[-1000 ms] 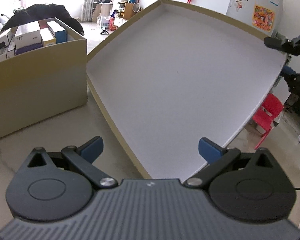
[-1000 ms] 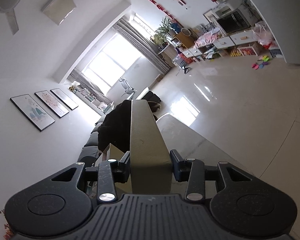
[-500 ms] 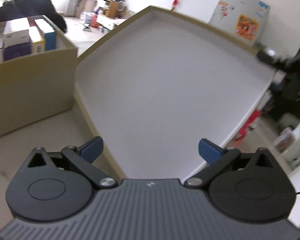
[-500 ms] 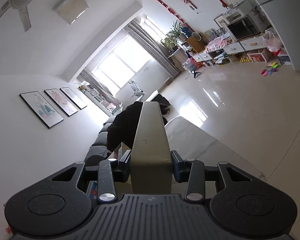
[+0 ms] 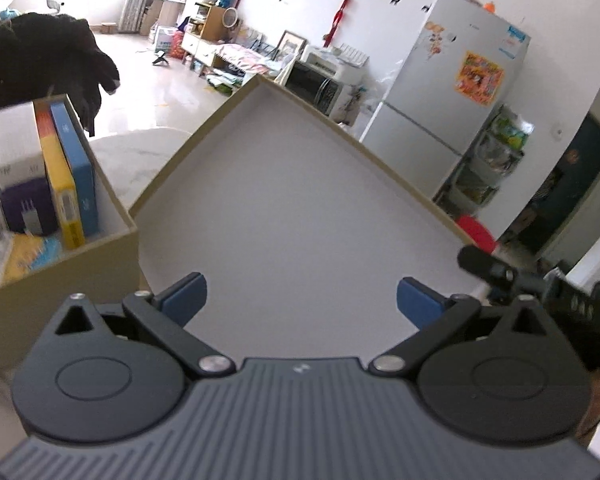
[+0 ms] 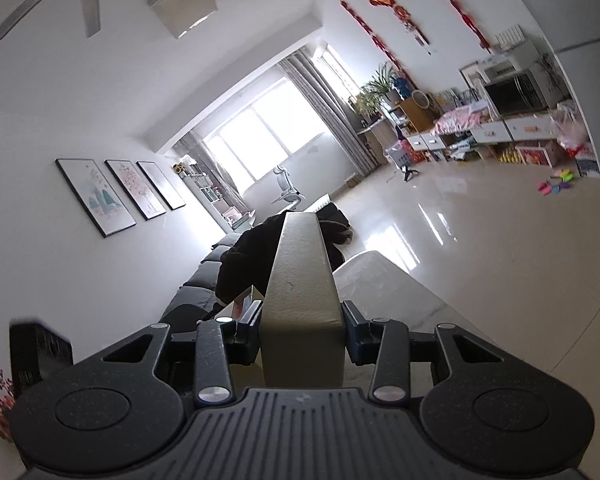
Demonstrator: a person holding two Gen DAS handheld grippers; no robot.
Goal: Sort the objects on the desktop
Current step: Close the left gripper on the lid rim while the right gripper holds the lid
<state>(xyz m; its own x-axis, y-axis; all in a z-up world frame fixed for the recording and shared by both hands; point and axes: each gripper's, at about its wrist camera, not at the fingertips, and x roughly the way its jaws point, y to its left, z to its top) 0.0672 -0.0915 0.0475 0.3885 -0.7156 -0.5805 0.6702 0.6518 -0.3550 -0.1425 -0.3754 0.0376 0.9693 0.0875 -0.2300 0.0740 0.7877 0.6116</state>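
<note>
Here the right tool (image 6: 302, 330) is clamped on the khaki rim of the box lid (image 5: 300, 216) — raised at a tilt, white inside facing the left wrist camera. The left tool (image 5: 302, 296) hangs in front of that white face with its blue pads (image 5: 184, 294) spread wide, gripping nothing. Just left of the lid, the open box (image 5: 60, 276) sits on the pale bench (image 5: 140, 140), packed with upright cartons (image 5: 66, 176).
</note>
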